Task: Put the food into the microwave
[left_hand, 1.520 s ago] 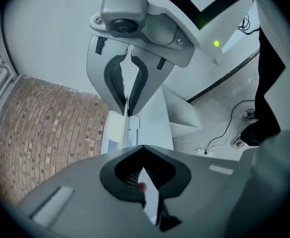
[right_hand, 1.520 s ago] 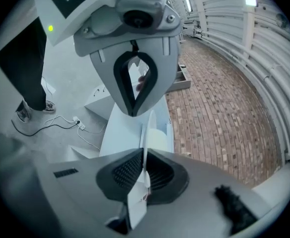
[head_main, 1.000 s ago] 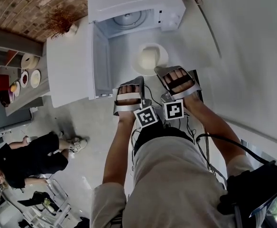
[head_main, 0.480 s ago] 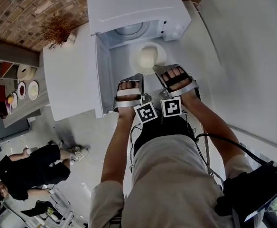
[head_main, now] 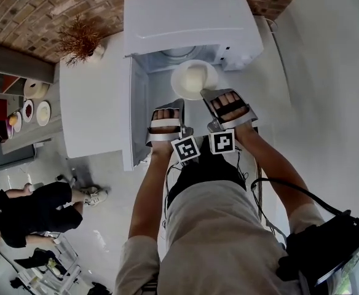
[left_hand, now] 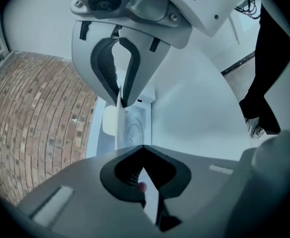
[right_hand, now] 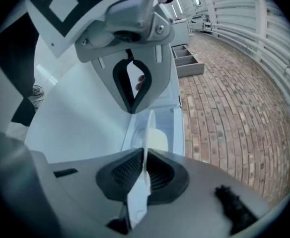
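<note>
Jaws of the left gripper (left_hand: 144,167) and right gripper (right_hand: 144,168) each pinch the near rim of the round white plate (head_main: 176,83), keeping its pale mound of food (head_main: 195,76) level at the mouth of the open white box-shaped microwave (head_main: 192,17).

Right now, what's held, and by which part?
The white plate, food on it, clamped at its near rim by left gripper and right gripper.

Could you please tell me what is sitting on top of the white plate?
A pale, rounded mound of food rests on the plate; the plate's middle beneath it is covered.
</note>
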